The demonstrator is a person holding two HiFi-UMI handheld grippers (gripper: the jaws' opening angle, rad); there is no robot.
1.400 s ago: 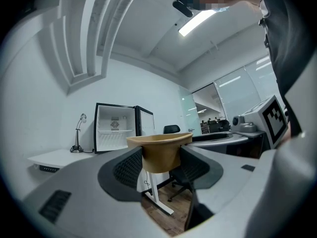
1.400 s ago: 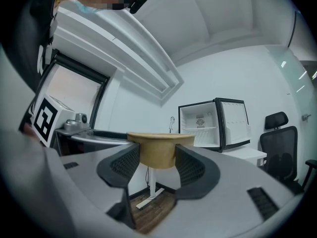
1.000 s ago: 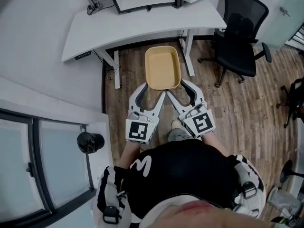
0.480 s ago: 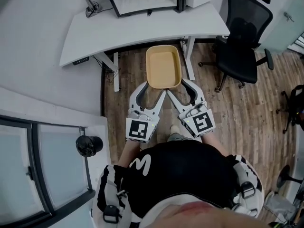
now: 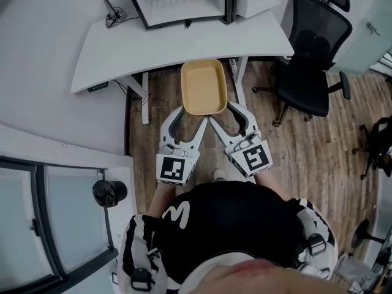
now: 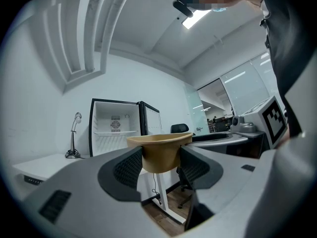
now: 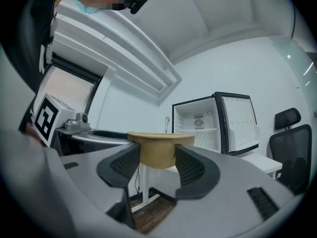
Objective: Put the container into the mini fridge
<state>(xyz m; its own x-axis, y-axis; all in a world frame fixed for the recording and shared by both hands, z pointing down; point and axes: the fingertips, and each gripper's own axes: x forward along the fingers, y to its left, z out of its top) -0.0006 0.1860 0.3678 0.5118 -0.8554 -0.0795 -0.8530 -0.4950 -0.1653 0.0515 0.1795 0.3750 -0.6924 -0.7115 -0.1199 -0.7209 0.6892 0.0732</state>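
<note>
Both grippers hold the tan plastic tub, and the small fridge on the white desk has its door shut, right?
No: the left gripper view shows the small fridge standing open. The left gripper and right gripper do hold the tan plastic tub.

Container (image 5: 203, 87): tan, rect. w/ rounded corners, shallow, open-top, empty; held level in the air just off the counter's (image 5: 122, 41) near edge, long axis pointing at the counter; near end pinched by left claw (image 5: 188, 116) and right claw (image 5: 228, 115), one per corner; mini fridge (image 5: 184, 2): black frame, white inside, one shelf, stands at the counter's back, door swung open.
</note>
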